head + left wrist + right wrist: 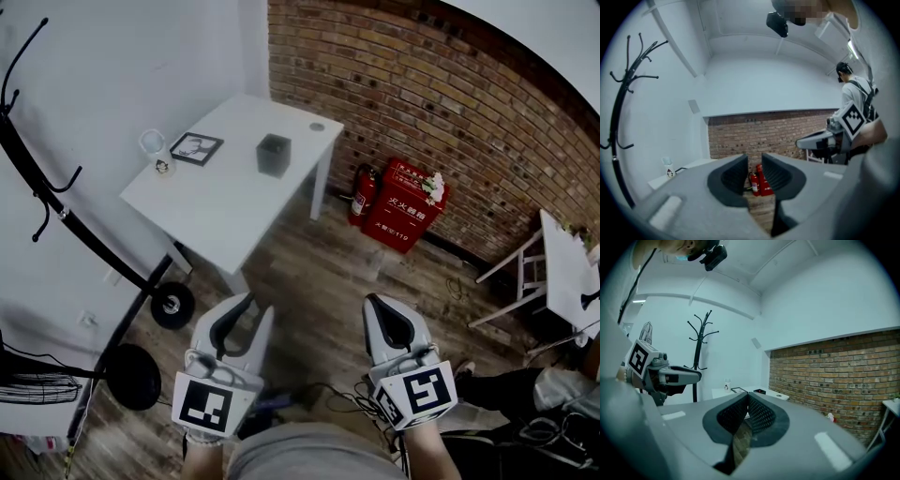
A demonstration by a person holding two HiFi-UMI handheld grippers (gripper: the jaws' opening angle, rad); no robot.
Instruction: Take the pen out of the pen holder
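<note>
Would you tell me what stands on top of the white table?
A dark pen holder, a framed picture and a small cup; the holder's inside cannot be made out.

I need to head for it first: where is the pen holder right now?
In the head view the pen holder stands on the white table, right of the picture frame, toward the brick wall.
</note>
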